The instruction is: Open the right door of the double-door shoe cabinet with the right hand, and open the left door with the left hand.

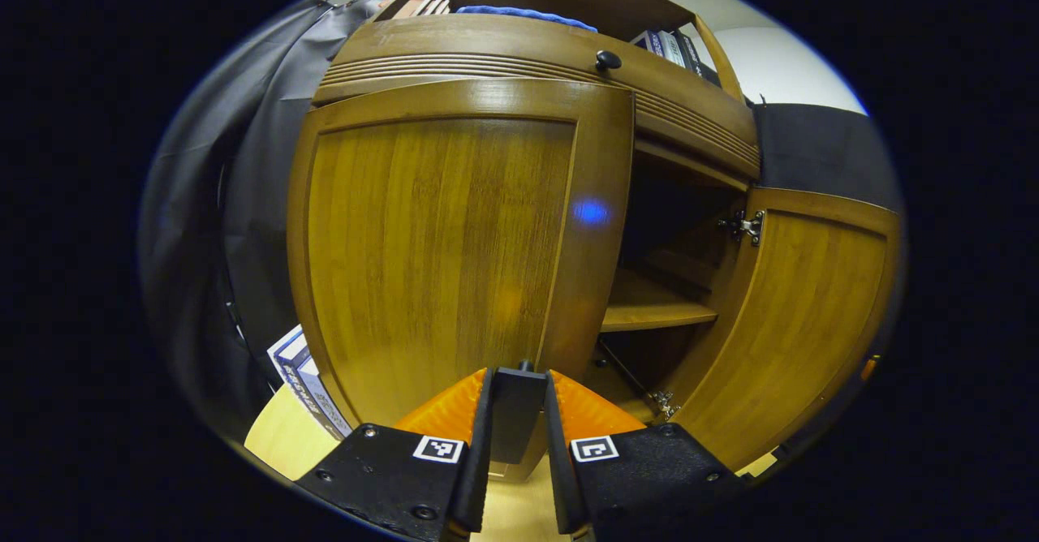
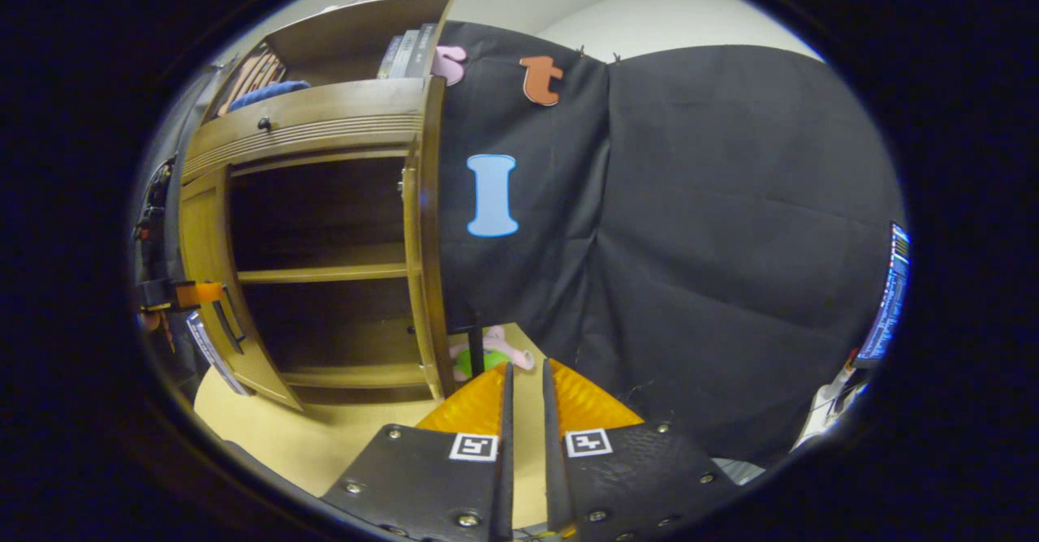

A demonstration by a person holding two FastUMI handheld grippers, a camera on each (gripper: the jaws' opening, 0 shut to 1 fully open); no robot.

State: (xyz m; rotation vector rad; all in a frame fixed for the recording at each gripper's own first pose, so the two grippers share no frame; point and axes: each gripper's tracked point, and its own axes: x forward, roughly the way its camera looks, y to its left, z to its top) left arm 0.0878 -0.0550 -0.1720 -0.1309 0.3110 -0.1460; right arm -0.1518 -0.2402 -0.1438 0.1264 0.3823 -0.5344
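Left tool (image 1: 518, 400): its two fingers are closed on a dark handle (image 1: 517, 412) at the bottom edge of the left door. The handle sits right between them.
Right tool (image 2: 525, 380): its fingers are almost together, with only a thin gap. Nothing is held in the gap. It hangs over the floor, just to the right of the cabinet.
Left door (image 1: 442, 258): it is brown wood and takes up most of the left gripper view. I cannot tell how far it has swung out. In the right gripper view it (image 2: 211, 298) stands out from the left side of the cabinet, with the left tool (image 2: 174, 294) on its edge.
Right door (image 1: 799, 323): it is swung wide open, with a metal hinge (image 1: 745, 225) near its top corner. In the right gripper view it (image 2: 428, 234) is seen edge-on.
Shoe cabinet (image 2: 316, 132): it stands on a pale floor (image 2: 325, 436). The inside is dark, with a wooden shelf (image 1: 649, 307) across the middle.
Drawer: above the doors there is a drawer front with a small dark knob (image 1: 607, 60).
Top of cabinet: a blue cloth (image 1: 528, 15) and some books (image 1: 670, 45) sit up there.
Floor by the left door: a box (image 1: 304, 380) leans close beside it.
Floor past the right tool: a pink and green soft toy (image 2: 495, 355) lies at the foot of the black cloth wall (image 2: 714, 242).
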